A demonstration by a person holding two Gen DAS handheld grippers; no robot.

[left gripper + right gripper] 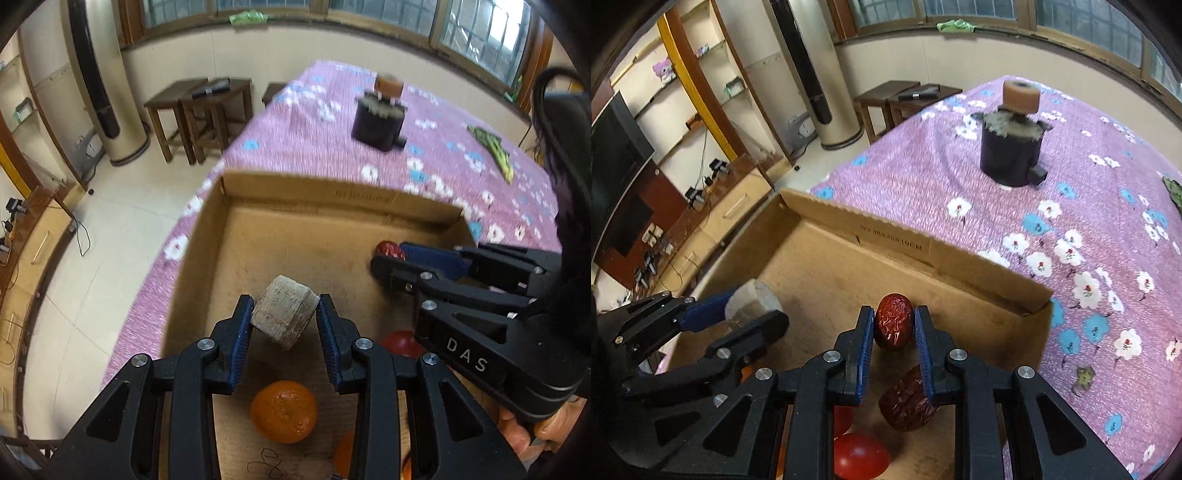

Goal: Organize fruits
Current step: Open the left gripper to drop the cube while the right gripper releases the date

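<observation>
Both grippers hang over the cardboard box [897, 236], which sits at the near-left edge of the purple flowered worktop [1089, 177]; each is loaded.

Left gripper [284, 317]: fingers narrowed onto a pale grey-beige chunk [284, 317], blocky w/ cut faces, held tilted above the box floor; what it is I can't say for sure, poss. a piece of cut fruit or root. Right gripper [894, 325]: fingers closed on a red date [893, 326], long axis running roughly along the fingers, tip poking out past them toward the box's far wall.

In the box, nearer the cameras than both loads: an orange [283, 410] below the left gripper, a second date [905, 402] under the right finger, red round fruits [860, 456] at the near end. The far half of the box floor is bare.

Key relation: both held items are already inside the box's outline, w/ open floor straight ahead of the fingers toward the far wall; the right gripper is closer to that wall & to the box's right corner, left gripper sits more central. Judging by this, next step is prob. lower & let go; risk is the date rolling once freed, or landing on the date beneath it.

Beyond the box, well apart: a dark cylindrical pot [1012, 155] w/ a tan disc [1021, 96] on top.
</observation>
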